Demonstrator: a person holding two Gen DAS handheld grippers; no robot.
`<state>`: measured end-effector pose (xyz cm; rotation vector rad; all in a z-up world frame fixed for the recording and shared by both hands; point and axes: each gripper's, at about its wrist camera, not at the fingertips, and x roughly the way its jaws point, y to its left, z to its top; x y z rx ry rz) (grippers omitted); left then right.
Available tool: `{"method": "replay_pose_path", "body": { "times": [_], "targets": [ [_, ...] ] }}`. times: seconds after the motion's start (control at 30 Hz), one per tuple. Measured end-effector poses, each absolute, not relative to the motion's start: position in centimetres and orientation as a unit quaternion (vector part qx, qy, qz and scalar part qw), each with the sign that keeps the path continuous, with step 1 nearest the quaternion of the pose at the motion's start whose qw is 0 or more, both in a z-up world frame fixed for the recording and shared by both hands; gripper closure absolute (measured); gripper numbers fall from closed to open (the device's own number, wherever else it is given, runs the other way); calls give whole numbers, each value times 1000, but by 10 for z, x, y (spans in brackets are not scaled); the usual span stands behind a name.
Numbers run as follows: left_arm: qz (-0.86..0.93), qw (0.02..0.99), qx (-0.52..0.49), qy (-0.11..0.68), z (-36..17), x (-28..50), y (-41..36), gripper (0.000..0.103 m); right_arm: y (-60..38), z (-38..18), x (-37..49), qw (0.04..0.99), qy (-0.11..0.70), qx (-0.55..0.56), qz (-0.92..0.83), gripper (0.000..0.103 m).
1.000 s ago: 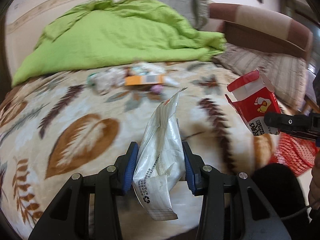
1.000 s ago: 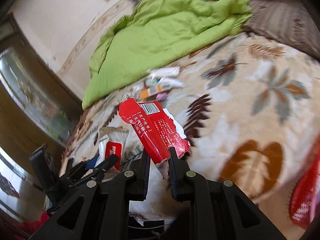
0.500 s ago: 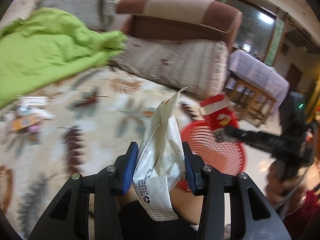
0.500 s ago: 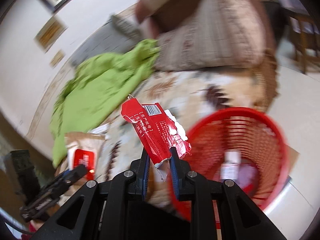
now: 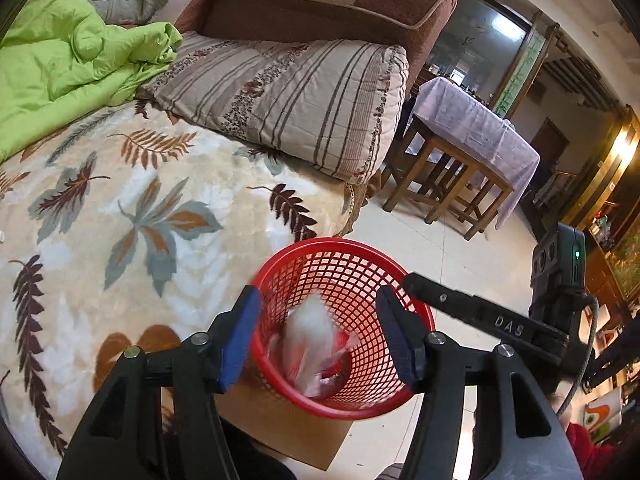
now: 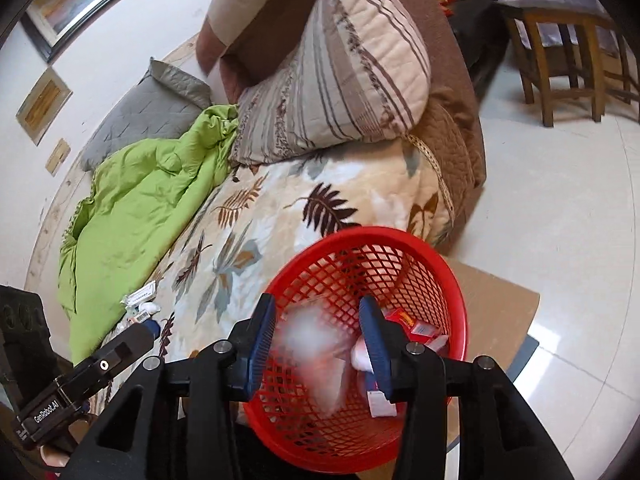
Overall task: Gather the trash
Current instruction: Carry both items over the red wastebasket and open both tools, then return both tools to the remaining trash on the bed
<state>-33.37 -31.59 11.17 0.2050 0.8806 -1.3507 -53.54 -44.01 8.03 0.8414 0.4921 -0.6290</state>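
Both grippers, left (image 5: 318, 338) and right (image 6: 318, 342), hanging wide open, empty, over red basket (image 5: 416, 304); blurred wrappers (image 5: 312, 320) dropping, could catch the rim and spill.

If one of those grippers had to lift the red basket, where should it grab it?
Probably the rim of the red basket: a thin upright edge, open at the top. Come from above, one finger inside and one outside, on the floor side, away from the leaf-print blanket it stands against.
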Motion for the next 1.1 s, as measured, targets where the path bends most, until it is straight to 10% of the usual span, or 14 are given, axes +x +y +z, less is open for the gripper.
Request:
{"method": "replay_pose_path", "body": {
  "times": [1.1],
  "targets": [
    [-286, 867, -12, 409, 74, -154, -11, 36, -250, 89, -281, 905, 367, 217, -16, 50]
  ]
}}
